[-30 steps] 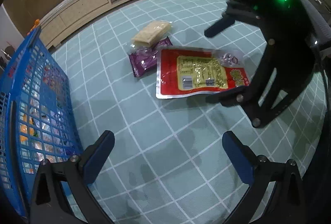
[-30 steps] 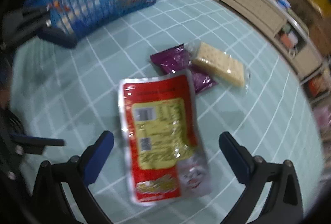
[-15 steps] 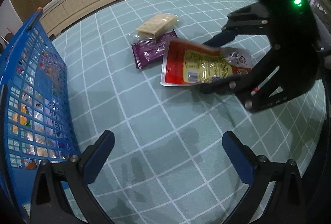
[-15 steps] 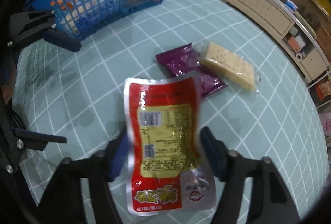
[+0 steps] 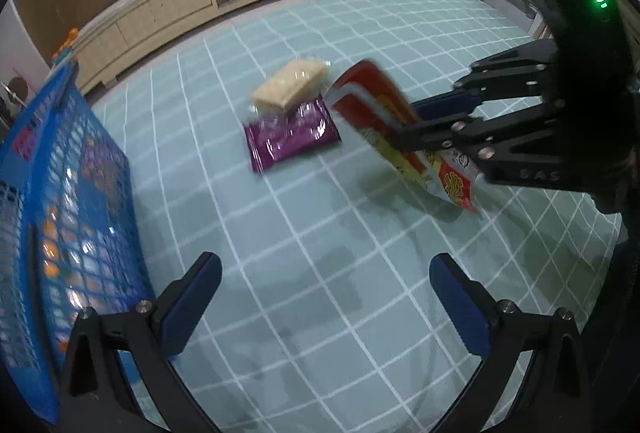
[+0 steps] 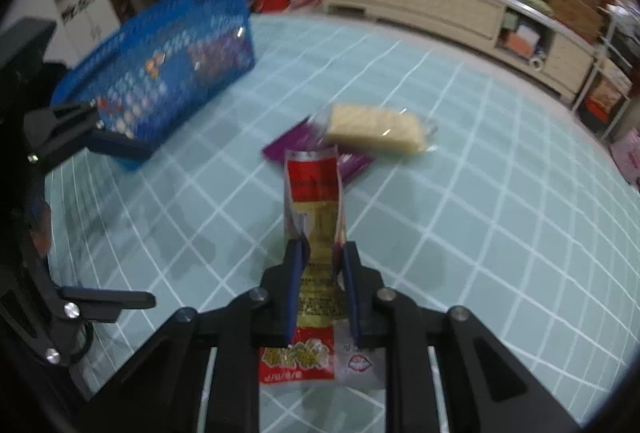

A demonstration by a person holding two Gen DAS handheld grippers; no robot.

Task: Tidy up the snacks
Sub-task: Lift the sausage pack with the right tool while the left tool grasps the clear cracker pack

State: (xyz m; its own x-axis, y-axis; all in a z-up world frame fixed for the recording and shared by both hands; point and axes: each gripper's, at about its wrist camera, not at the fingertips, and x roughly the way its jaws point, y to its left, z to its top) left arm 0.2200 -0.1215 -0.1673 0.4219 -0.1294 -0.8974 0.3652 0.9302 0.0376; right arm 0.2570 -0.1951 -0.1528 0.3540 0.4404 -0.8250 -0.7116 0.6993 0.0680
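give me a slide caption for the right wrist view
Right gripper pinches the red snack packet above the table, with blue basket ahead-left.

The right gripper [image 6: 322, 265] is clamped tight — its two blue-padded fingers [image 6: 295, 273] nearly meet, pinching a red packet [image 6: 316, 193] between them, lifted off the surface. Seen from the left wrist, the right gripper [image 5: 416, 121] reaches in from the right, fingers pointing left and tilted slightly down. The left gripper [image 5: 326, 297] hangs low and near — jaws spread wide, nothing between its blue pads [image 5: 192, 293]. In the right wrist view it sits at the far left edge [image 6: 120, 225].
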